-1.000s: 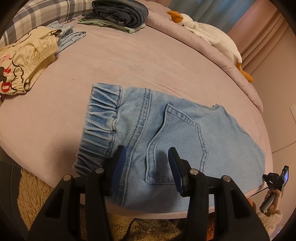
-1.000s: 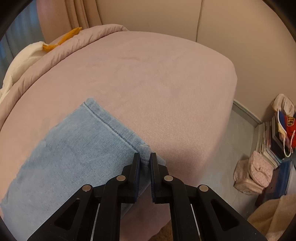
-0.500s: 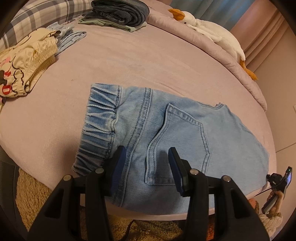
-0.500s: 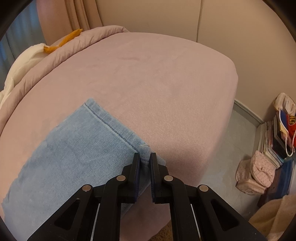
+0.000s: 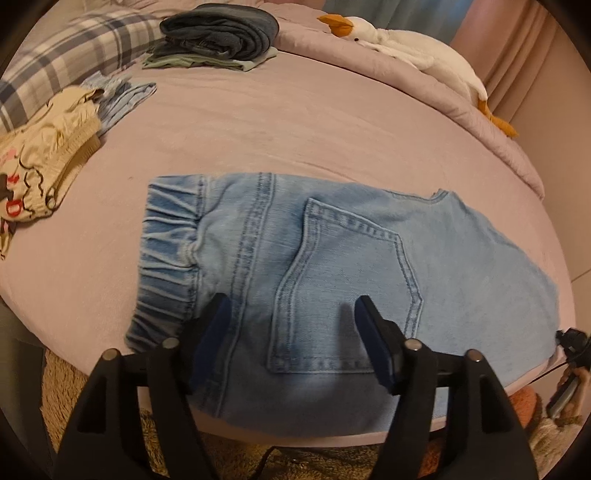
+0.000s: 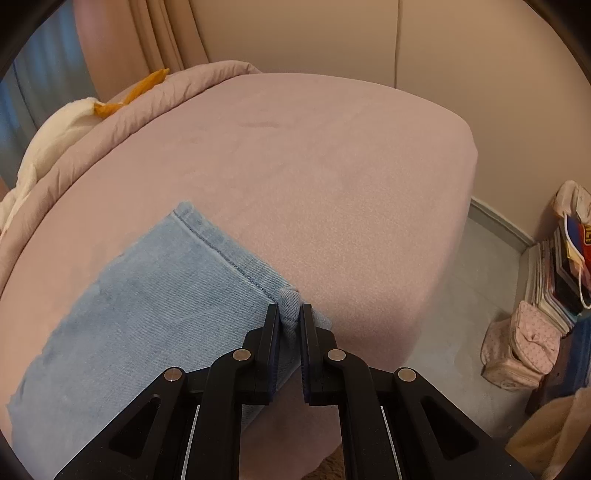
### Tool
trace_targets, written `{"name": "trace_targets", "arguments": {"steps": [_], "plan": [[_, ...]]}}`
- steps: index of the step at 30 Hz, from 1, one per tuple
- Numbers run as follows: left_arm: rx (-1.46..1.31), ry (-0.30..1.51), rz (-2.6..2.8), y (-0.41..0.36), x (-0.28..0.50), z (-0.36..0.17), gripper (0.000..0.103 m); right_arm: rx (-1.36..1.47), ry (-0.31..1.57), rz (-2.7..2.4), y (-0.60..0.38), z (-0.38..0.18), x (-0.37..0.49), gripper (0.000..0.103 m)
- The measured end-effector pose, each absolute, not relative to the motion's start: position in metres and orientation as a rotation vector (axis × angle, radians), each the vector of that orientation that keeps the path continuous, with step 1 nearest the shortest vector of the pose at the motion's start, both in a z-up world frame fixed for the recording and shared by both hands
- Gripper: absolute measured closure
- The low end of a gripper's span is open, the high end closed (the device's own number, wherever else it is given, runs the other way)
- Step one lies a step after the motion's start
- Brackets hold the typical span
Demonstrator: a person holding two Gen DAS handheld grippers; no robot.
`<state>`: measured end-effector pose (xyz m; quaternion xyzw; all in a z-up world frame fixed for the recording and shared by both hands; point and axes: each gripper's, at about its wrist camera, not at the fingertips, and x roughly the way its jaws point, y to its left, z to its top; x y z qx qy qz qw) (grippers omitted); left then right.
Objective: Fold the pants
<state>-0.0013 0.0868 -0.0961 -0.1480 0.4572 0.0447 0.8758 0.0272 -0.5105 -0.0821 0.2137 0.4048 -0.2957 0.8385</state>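
Observation:
Light blue denim pants [image 5: 332,258] lie folded flat on the pink bed [image 5: 295,122], elastic waistband to the left and back pocket facing up. My left gripper [image 5: 291,301] hangs just above the pocket near the bed's front edge. Its jaws are opening, one pad on each side of the pocket, neither pressing the cloth. In the right wrist view the leg end of the pants [image 6: 147,314] lies at the lower left. My right gripper [image 6: 289,308] is shut on the near hem corner, with a small pinch of denim standing up between the pads. That right gripper [image 5: 570,339] also shows at the far right.
A stack of folded dark clothes [image 5: 218,33], a plaid pillow [image 5: 74,48], a cream printed garment [image 5: 44,155] and a pale blue garment [image 5: 122,96] lie at the back left. A white goose plush [image 5: 406,40] rests on the rolled quilt. Bags and books [image 6: 554,288] stand on the floor at the right.
My left gripper's jaws have spread wider over the back pocket, and its view has tilted up slightly. The right gripper has kept its pinch on the hem corner.

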Motion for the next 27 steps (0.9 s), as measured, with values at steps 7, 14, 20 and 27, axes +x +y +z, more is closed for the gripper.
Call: {"name": "trace_targets", "arguments": {"steps": [7,14,20,27], "plan": [[-0.277,0.955,0.122,0.082,0.002,-0.097,0.027,0.457,0.848,-0.616,-0.512,-0.082,0.025,0.098],[-0.289,0.949,0.138,0.076,0.001,-0.095,0.023,0.459,0.838,-0.620,-0.510,-0.081,0.024,0.096],[-0.301,0.943,0.117,0.067,-0.001,-0.077,0.027,0.467,0.837,-0.578,-0.501,-0.069,0.019,0.046],[-0.304,0.895,-0.028,0.027,0.013,-0.044,0.025,0.465,0.745,-0.608,-0.485,-0.023,0.014,0.029]]}}
